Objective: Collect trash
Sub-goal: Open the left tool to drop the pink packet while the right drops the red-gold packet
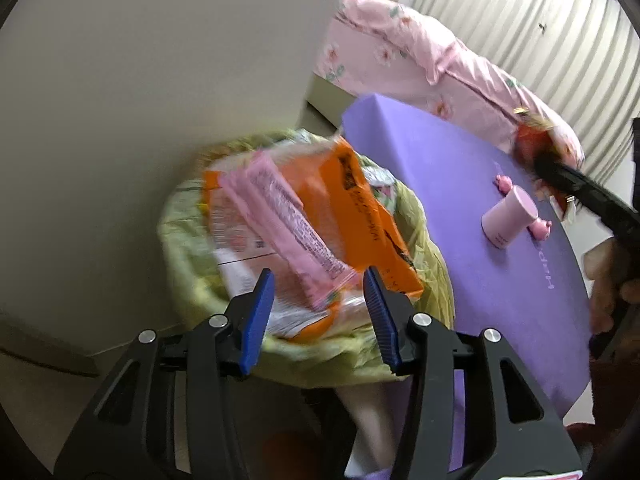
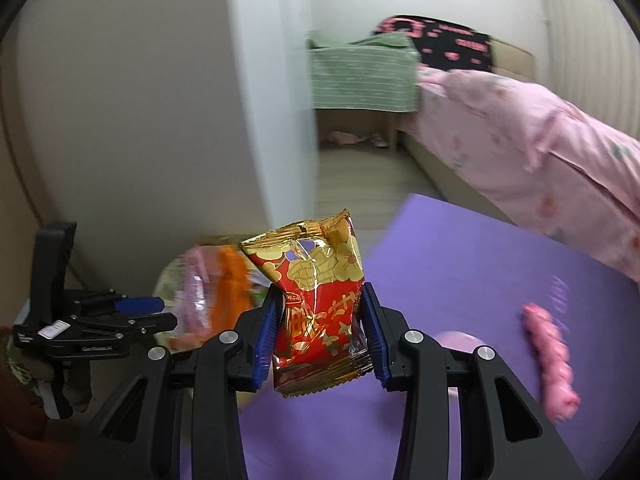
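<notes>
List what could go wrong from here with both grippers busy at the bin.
1. The pink wrapper and orange packet are dropping from the open left gripper onto a bin that is already heaped; they may slide off onto the floor.
2. The right gripper holds the red and gold snack bag only by its lower half; it could slip out.
3. The pink cup lies tipped on the purple table and could roll.

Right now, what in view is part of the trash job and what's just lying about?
Job:
- red-and-gold snack packet, clamped in right gripper
- pink wrapper and orange packet, over the bin
- lined trash bin
- left gripper, fingers apart

Lying about:
- pink cup on its side
- small pink figures
- purple table
- bed with pink bedding
</notes>
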